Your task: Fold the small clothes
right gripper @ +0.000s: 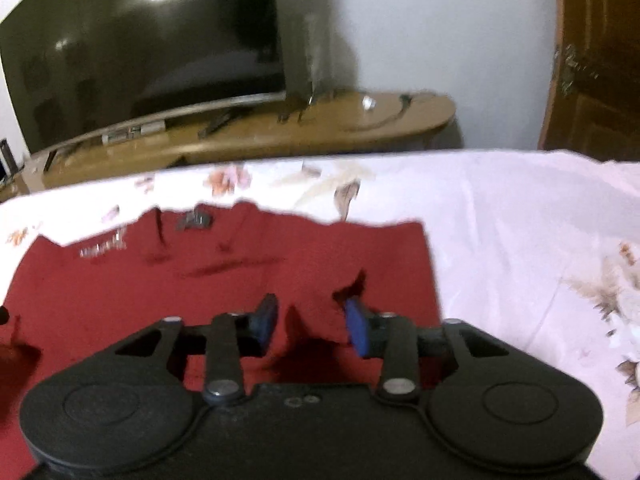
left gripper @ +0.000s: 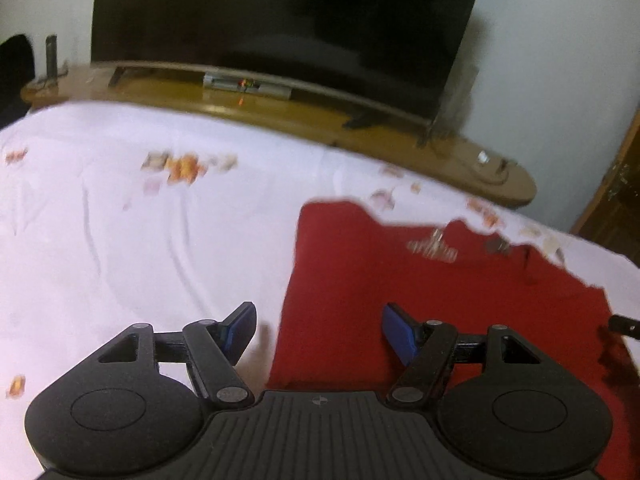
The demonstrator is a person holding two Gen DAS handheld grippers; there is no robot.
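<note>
Two hand-held grippers over one red garment (left gripper: 420,300) – spread flat on the floral bed sheet (left gripper: 120,240).

Left hand-held gripper (left gripper: 318,332): jaws wide, empty, straddling the garment's left edge.

Right hand-held gripper (right gripper: 312,326): jaws partly apart, a raised cloth fold between them, apparently unclamped.

Step, judged: between folds; next needs fresh edge grips.

Beyond: television (left gripper: 280,20), wooden stand (left gripper: 280,114), door (right gripper: 600,60) – nothing obstructs.

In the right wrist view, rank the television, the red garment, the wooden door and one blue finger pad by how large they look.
1-2. red garment and television: too alike to rank.
3. wooden door, partly cut off by the frame.
4. blue finger pad, smallest though nearest the camera.
</note>
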